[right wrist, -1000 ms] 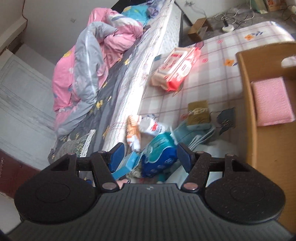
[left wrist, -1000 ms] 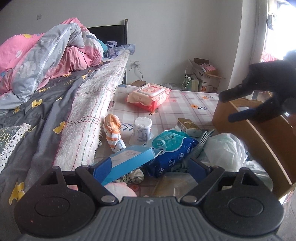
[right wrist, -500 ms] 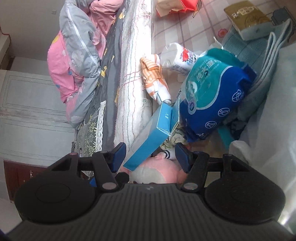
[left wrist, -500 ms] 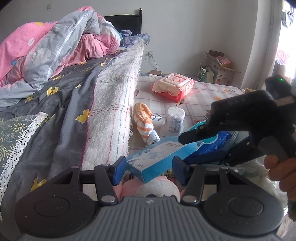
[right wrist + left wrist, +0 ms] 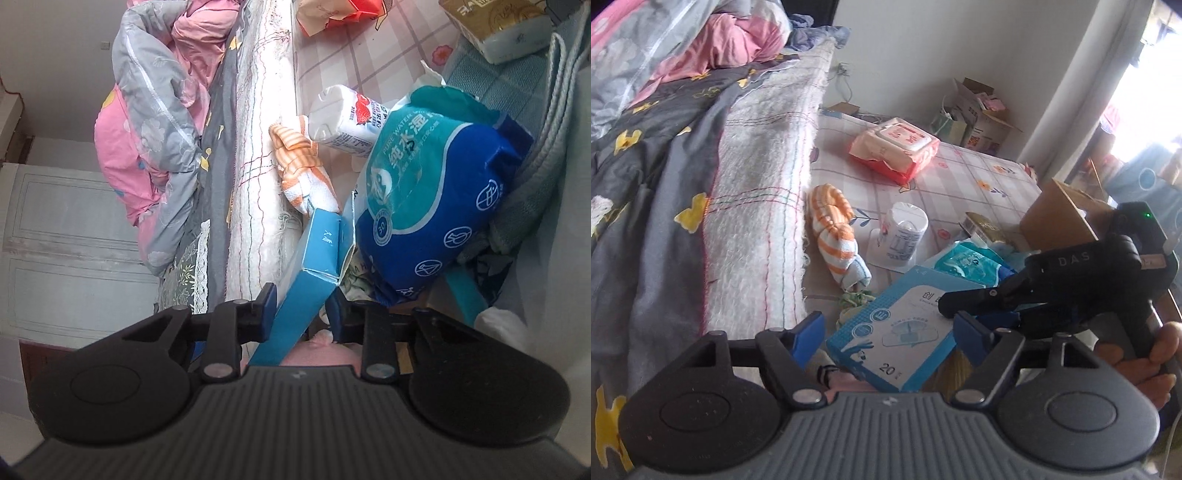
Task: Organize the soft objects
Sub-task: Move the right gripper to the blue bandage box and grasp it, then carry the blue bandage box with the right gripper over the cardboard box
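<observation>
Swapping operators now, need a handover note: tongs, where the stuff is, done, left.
Right tongs: just been closing, now shut on the blue box, gripped across its thin sides.
Left tongs: open, pads either side of the same box, not pressing.
Striped sock, white bottle, blue wipes pack and red wipes pack lie loose on the checked sheet.
Done: nothing sorted that shows.
Left: move the box, then sort the pile.

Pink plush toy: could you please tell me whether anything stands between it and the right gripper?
Yes. The blue box leans across the pink plush toy, inside the right gripper, whose jaws have just been closing on the box. Only a little of the toy shows beneath it.
</observation>
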The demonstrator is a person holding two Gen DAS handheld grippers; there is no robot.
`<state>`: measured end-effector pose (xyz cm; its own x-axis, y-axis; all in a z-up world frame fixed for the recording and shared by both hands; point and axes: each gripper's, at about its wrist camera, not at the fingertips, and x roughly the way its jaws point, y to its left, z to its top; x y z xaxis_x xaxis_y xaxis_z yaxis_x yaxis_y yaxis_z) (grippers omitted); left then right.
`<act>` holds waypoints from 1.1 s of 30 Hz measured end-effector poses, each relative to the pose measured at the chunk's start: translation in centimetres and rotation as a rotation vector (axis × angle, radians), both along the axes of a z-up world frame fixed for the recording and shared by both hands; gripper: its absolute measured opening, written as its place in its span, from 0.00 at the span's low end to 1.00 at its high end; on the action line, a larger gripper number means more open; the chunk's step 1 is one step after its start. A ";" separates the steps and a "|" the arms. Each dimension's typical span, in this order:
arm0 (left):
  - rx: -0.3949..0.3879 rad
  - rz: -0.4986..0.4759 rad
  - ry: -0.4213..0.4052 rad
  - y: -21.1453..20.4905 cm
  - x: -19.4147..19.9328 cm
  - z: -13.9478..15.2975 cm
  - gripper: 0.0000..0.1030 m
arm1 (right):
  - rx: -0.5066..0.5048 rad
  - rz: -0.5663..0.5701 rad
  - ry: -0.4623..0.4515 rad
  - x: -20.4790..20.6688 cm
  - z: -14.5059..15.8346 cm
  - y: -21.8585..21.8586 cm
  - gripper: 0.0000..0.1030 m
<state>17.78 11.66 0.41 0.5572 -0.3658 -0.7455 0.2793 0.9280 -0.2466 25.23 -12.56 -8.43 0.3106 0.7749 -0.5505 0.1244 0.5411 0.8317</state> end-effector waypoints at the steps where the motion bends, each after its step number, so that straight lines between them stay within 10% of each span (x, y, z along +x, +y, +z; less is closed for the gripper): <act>1: 0.005 -0.027 0.002 -0.5 0.3 -0.2 0.83 | 0.007 0.023 0.003 0.2 0.0 -0.4 0.27; 15: 0.155 -0.262 0.123 -5.9 3.9 -3.2 0.86 | 0.037 0.019 0.056 1.0 -1.2 -2.4 0.28; 21: 0.199 -0.246 0.108 -6.8 3.9 -3.4 0.70 | 0.039 -0.010 0.039 0.8 -1.2 -2.3 0.25; 33: 0.171 -0.230 -0.009 -9.5 0.1 3.1 0.70 | 0.085 0.033 -0.116 -2.1 5.0 -4.8 0.21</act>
<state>17.84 2.12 3.54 0.4808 -0.3532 -0.8026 0.4890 0.8677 -0.0889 23.17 -17.35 -3.42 0.3422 0.8278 -0.4445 0.0083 0.4704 0.8824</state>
